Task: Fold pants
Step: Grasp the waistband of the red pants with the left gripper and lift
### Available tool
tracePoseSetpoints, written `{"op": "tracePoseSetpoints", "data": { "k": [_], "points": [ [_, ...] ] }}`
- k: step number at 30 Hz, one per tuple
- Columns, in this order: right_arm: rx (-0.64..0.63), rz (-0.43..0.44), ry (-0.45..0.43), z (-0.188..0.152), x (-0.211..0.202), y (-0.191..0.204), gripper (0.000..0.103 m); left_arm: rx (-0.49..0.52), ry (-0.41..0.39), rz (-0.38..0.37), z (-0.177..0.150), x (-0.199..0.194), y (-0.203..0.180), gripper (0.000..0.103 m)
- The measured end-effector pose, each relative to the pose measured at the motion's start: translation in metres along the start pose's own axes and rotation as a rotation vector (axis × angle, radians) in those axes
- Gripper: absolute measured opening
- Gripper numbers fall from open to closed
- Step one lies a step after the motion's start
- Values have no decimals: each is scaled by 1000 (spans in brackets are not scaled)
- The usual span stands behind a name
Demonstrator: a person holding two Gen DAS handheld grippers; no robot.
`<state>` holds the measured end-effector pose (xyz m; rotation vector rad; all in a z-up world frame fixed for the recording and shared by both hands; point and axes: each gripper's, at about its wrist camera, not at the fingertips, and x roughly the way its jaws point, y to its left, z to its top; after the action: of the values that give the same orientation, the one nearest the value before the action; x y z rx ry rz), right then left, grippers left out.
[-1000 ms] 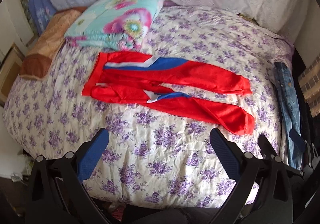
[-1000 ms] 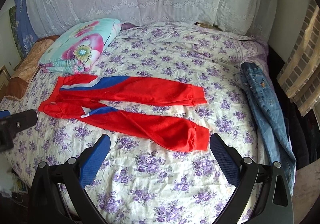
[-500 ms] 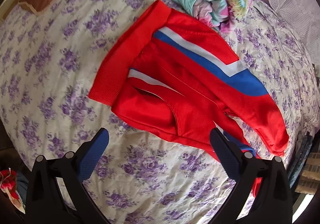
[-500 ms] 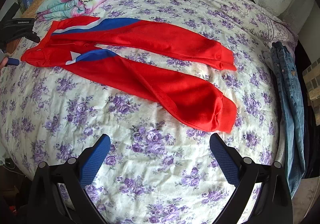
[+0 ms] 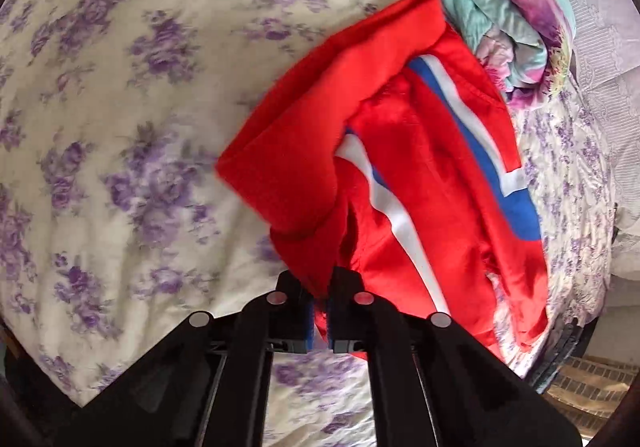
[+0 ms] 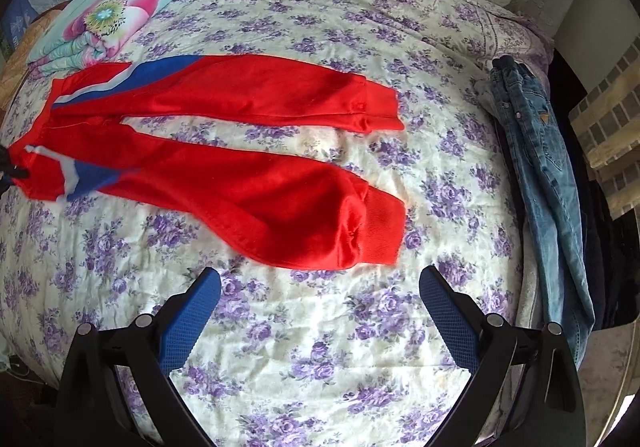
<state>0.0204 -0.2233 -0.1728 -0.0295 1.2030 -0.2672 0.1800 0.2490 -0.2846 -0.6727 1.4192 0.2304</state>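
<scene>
Your bed (image 6: pixel 320 347), under a purple-flowered cover, carries everything here. The red pants (image 6: pixel 240 183) lie stretched across it, both legs running toward the right with the cuffs apart, the waist at the left near a folded flowered blanket (image 6: pixel 116 11). A pair of jeans (image 6: pixel 536 167) lies along the bed's right edge. Your left gripper (image 5: pixel 319 311) has just closed, pinching the waistband. Your right gripper (image 6: pixel 320 295) hangs wide open just short of the nearer cuff, holding nothing.
</scene>
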Motion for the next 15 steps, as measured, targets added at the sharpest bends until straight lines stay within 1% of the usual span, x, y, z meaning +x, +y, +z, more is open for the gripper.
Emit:
{"op": "tracePoseSetpoints", "data": {
  "k": [2,3,4,5,6,7,10,12,14,15],
  "points": [
    [8,-19,-15,-3,7,-12,99,15,10,43,-6,3,16,3],
    [10,-16,-19,-4,13,-17,99,28,24,53,-7,7,21,4],
    [16,9,-14,-5,21,-21,99,33,32,56,-9,9,25,4],
    [35,38,14,-5,32,-26,96,35,33,54,-10,10,27,5],
    [71,53,48,-5,42,-32,87,42,29,53,-9,8,26,5],
    [114,64,74,-6,50,-37,84,53,21,60,-9,4,25,5],
    [235,105,98,-8,70,-54,83,86,1,98,-7,-2,19,5],
    [277,124,106,-9,85,-59,83,90,5,106,-6,-2,22,5],
    [334,180,150,-7,104,-63,83,84,10,110,-5,-1,25,5],
    [369,237,170,-7,114,-63,83,83,10,114,-4,1,20,5]
  ]
}}
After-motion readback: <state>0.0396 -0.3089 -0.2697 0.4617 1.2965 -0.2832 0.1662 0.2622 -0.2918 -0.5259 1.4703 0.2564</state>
